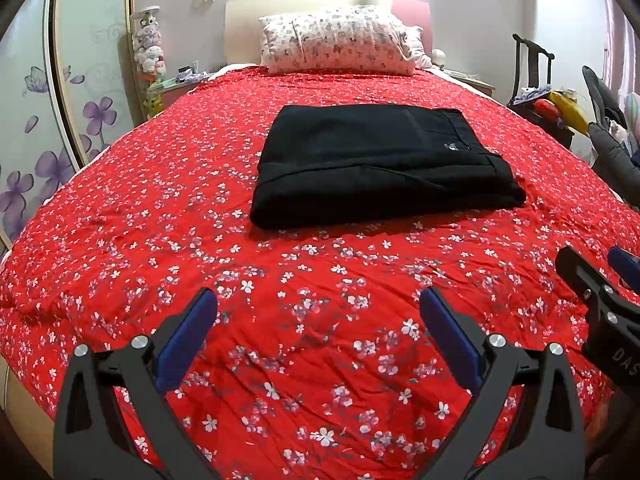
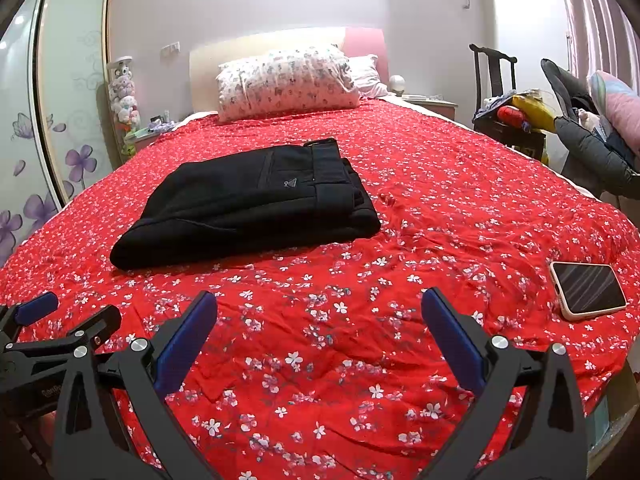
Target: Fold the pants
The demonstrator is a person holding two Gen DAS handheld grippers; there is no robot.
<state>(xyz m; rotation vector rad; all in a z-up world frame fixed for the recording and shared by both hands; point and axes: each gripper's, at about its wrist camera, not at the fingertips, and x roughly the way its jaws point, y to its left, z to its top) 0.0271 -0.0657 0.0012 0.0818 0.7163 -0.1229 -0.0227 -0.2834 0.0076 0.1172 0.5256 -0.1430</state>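
Left wrist: folded pants [image 1: 384, 164] on bed [image 1: 120, 240].

Both wrist cams low at bed foot, facing headboard; share pants [image 1: 380, 164], pillow [image 2: 288, 80].

The setting is a home bedroom. Ahead of the tongs lies a bed with a red floral bedspread [image 1: 160, 208], a patterned pillow [image 1: 340, 40] against the headboard [image 1: 248, 20], and a flower-decorated wardrobe door [image 1: 28, 128] to the left.
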